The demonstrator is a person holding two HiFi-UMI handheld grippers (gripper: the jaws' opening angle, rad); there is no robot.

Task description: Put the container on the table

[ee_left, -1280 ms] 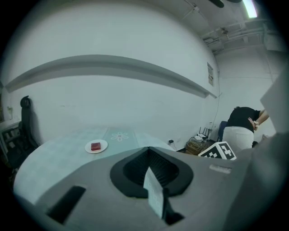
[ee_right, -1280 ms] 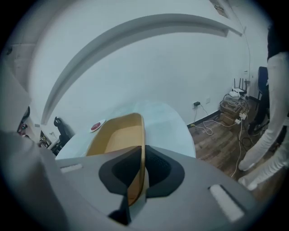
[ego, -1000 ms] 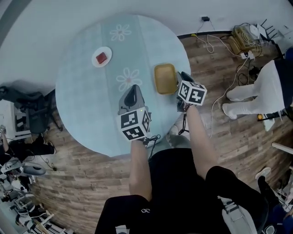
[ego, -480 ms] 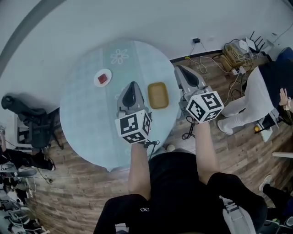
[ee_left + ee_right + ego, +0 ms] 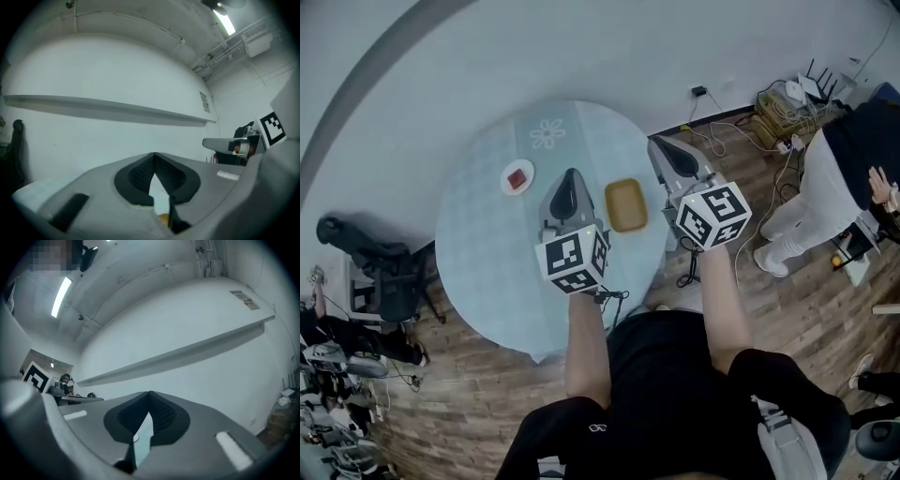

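Note:
A shallow yellow container (image 5: pixel 625 204) lies flat on the round pale-blue table (image 5: pixel 487 253), right of its middle; nothing holds it. My left gripper (image 5: pixel 572 174) hovers just left of the container, jaws closed and empty. My right gripper (image 5: pixel 655 143) hangs past the table's right edge, apart from the container, also shut on nothing. In the left gripper view the jaws (image 5: pixel 154 157) meet at their tips, and a sliver of the yellow container (image 5: pixel 163 218) shows below them. The right gripper view shows that gripper (image 5: pixel 150 395) with its tips touching, pointed at the white wall.
A small white plate (image 5: pixel 517 177) with a red piece sits at the table's left. A dark chair (image 5: pixel 380 267) stands left of the table. Cables and power strips (image 5: pixel 783 98) lie on the wooden floor at upper right, near a standing person (image 5: pixel 834 183).
My right gripper has come away from the container's right edge and risen to the right. The container stays on the table. The head view has pulled back; the left gripper barely moved.

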